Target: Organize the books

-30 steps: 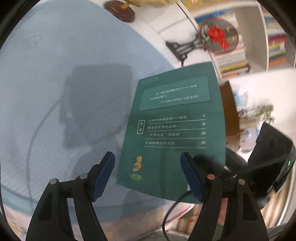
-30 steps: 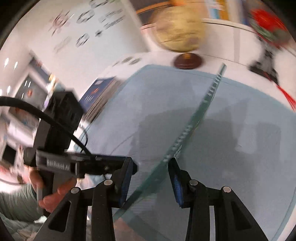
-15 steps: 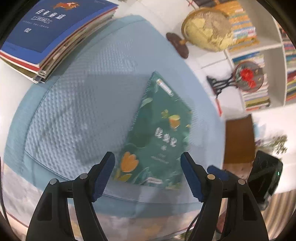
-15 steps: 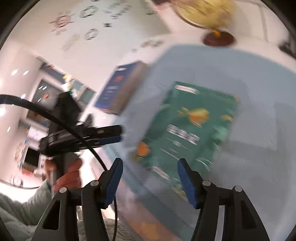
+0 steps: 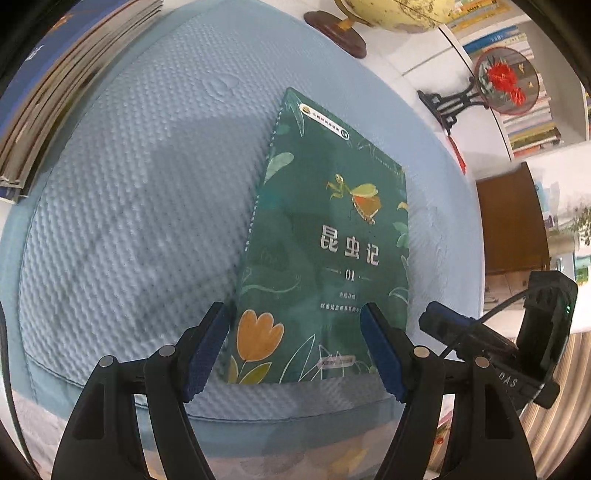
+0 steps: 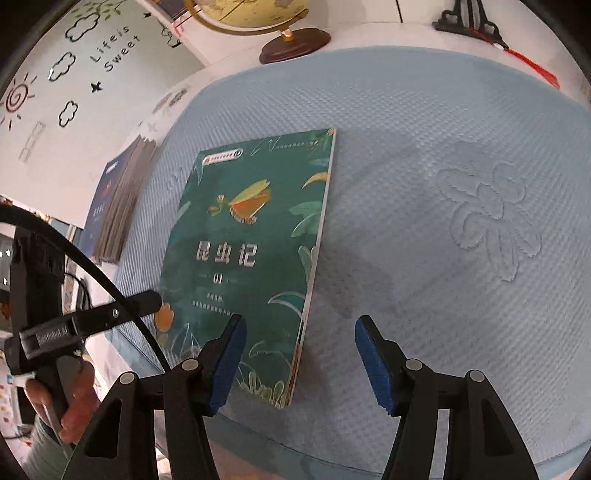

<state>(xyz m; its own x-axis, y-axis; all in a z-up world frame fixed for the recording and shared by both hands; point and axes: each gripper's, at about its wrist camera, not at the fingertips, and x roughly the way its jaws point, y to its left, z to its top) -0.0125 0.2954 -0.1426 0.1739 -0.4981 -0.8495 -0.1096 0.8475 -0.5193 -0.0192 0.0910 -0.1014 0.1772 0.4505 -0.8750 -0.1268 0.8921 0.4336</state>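
A green book [image 5: 325, 240] with an insect and a tulip on its cover lies flat, cover up, on the blue quilted mat [image 5: 147, 184]. My left gripper [image 5: 293, 308] hangs open over the book's near edge, and its pads are clear of the cover. In the right wrist view the same book [image 6: 251, 236] lies left of centre. My right gripper [image 6: 300, 321] is open above the book's near right corner and holds nothing. A stack of books [image 5: 55, 85] with a blue cover on top sits at the mat's left edge.
A globe [image 6: 255, 11] on a wooden base stands behind the mat. A round fan ornament [image 5: 506, 79] on a black stand is at the back right, before a bookshelf [image 5: 532, 125]. A person's hand [image 6: 74, 398] holds the left gripper's handle.
A second ago the right gripper held the green book on edge. Its jaws have since parted and the book lies flat, cover up. Both grippers have sunk closer to it.
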